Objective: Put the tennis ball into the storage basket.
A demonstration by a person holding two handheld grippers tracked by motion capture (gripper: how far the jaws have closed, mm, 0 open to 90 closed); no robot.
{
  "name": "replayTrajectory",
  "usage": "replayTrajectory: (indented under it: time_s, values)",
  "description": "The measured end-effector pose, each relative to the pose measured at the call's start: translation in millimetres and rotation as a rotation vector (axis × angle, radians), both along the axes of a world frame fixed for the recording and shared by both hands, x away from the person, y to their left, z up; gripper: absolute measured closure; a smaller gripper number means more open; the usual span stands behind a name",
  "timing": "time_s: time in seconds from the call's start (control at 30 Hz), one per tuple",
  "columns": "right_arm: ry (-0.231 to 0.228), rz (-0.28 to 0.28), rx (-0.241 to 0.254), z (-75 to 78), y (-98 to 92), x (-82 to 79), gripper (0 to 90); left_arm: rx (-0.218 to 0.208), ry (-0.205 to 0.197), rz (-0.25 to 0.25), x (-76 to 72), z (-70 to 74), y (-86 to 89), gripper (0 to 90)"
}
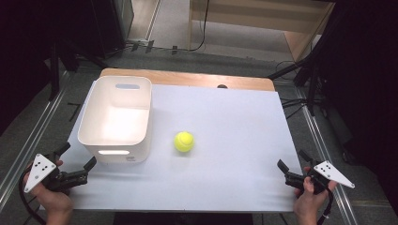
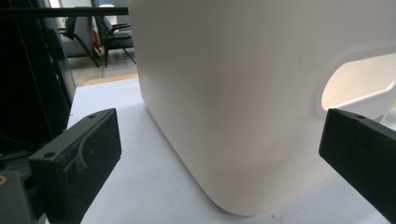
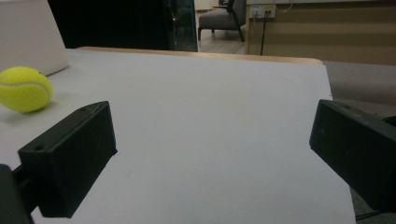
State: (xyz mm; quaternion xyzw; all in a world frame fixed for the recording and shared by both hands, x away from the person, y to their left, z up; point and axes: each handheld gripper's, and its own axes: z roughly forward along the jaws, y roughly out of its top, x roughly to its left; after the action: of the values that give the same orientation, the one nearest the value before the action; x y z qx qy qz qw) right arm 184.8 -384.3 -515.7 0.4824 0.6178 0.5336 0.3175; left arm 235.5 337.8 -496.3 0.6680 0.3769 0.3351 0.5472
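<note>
Tennis ball [image 1: 184, 141] sits on the white table sheet [image 1: 225, 173], just right of the white plastic bin [image 1: 116, 117], not touching it. In the right gripper view the ball [image 3: 24, 88] lies far to the left, ahead of the jaws, with the bin's corner behind it.

Handling judgement: ball is light, felt-covered, springy. The felt should grip well against flat pads, but the round shape means it will roll at a nudge and can squirt out if pinched off-centre. Best hold: across the widest part, pads on opposite sides, coming from above or level. Not fragile; moderate squeeze is fine.

Bin: stiff, thin-walled, light, open on top, with a handle slot [image 2: 357, 84] in the near wall. Smooth wall likely slippery; the rim or slot is the sensible hold.

Right gripper [image 1: 293, 174]: held at the near right edge of the table, well apart from the ball. Jaws stand wide apart, nothing between them, touching nothing.

Left gripper [image 1: 75, 164]: held at the near left corner, near the bin's front wall. Jaws spread wide; the bin's rounded corner lies ahead between them, no contact visible.
</note>
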Motion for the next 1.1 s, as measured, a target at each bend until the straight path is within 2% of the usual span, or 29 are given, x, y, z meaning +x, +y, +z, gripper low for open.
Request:
replayTrajectory:
  time_s: [0.1,0.13,0.3,0.4,0.57,0.6,0.7,0.73,0.8,0.93,1.1]
  values:
    - [0.009,-0.003,0.0,0.5,1.4,-0.5,0.0,0.004,0.0,0.002,-0.1,0.1,-0.1,0.0]
    - [0.005,0.004,-0.006,0.4,1.7,0.1,0.0,0.004,0.001,0.003,0.0,0.1,-0.1,0.0]
    - [0.041,0.04,-0.058,3.9,11.6,1.6,0.0,0.003,0.002,0.001,0.1,-0.1,-0.1,0.0]
    - [0.039,0.057,-0.067,6.2,15.8,3.4,0.0,0.003,0.001,0.003,0.0,-0.2,-0.2,0.0]
    - [0.042,0.079,-0.095,17.8,29.3,7.9,0.0,-0.001,0.002,-0.001,-0.2,-0.2,0.3,0.0]
    - [0.044,0.106,-0.101,22.9,34.7,10.5,0.0,0.0,0.003,-0.001,-0.1,-0.2,0.5,0.0]
    - [0.061,0.122,-0.128,27.5,40.7,13.7,0.0,-0.001,0.004,-0.001,-0.2,-0.2,0.7,0.0]
    - [0.065,0.148,-0.131,31.2,46.0,17.6,0.0,-0.001,0.003,-0.001,-0.3,-0.2,0.7,0.0]
    - [0.072,0.158,-0.137,33.1,48.8,19.6,0.0,0.001,0.001,-0.003,-0.6,-0.2,1.1,0.0]
    - [0.11,0.235,-0.168,39.6,64.6,34.9,0.0,0.002,0.004,-0.001,-0.7,-0.3,0.5,0.0]
    - [0.122,0.282,-0.186,44.7,79.0,45.7,0.0,0.004,0.006,0.001,-0.7,-0.3,0.4,0.0]
